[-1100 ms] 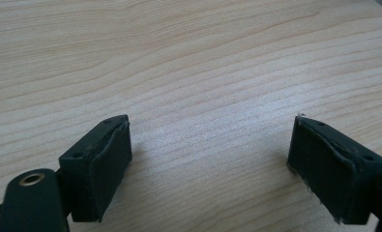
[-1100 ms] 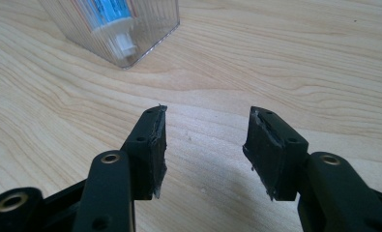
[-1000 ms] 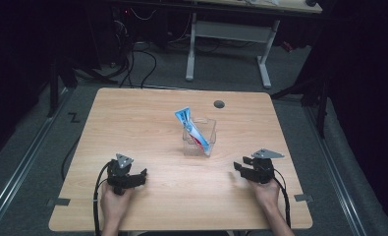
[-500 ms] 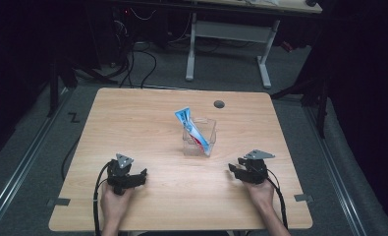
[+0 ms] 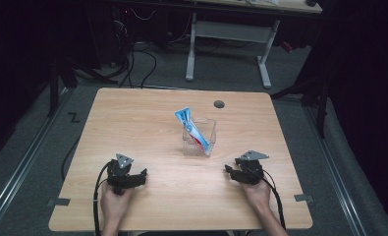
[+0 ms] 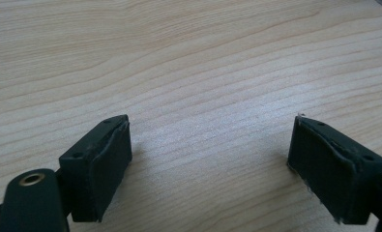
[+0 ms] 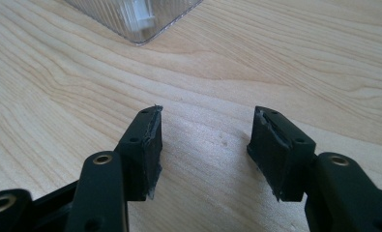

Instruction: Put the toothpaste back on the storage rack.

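A clear plastic cup (image 5: 200,136) stands near the middle of the wooden table (image 5: 132,118). A blue, white and red tube (image 5: 191,130) leans in it, its flat end sticking up to the left. My left gripper (image 5: 141,176) rests low at the front left, open, with bare wood between its jaws (image 6: 210,150). At the front right, my right gripper (image 5: 229,172) is open and points toward the cup, whose clear base (image 7: 135,19) shows just ahead of the jaws (image 7: 205,140).
A small dark round hole (image 5: 219,104) sits near the table's far edge. Behind the table stand a white desk frame (image 5: 228,39) and cables on the grey floor. Black cables trail from both grippers over the front edge.
My right gripper has slid a little left and toward the cup. The left gripper, cup and tube have stayed put.
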The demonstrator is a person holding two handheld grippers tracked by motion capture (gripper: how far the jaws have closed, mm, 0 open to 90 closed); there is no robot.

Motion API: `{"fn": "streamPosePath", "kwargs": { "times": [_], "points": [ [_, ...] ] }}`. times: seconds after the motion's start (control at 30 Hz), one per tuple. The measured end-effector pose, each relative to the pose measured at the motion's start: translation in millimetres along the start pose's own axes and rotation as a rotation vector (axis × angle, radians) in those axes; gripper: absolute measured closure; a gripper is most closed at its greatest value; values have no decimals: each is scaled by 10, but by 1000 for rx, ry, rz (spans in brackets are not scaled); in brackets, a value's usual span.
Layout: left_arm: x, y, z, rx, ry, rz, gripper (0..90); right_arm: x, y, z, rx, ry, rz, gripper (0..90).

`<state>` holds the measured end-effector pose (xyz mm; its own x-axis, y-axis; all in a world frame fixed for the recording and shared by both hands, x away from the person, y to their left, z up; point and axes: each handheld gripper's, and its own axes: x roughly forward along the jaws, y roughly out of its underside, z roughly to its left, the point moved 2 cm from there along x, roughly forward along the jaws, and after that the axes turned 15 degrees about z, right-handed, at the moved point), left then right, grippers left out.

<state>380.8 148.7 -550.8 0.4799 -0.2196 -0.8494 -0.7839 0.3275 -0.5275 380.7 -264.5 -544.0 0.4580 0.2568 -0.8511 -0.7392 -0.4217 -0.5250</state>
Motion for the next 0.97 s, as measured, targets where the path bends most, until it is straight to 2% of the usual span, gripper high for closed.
{"fn": "streamPosePath", "kwargs": {
  "times": [0.03,0.97],
  "points": [
    [0,0,0,0,0,0,159,4,6,9,-11,12,-4,448],
    [0,-1,-1,-1,0,0,159,3,8,1,-11,7,-3,431]
  ]
}}
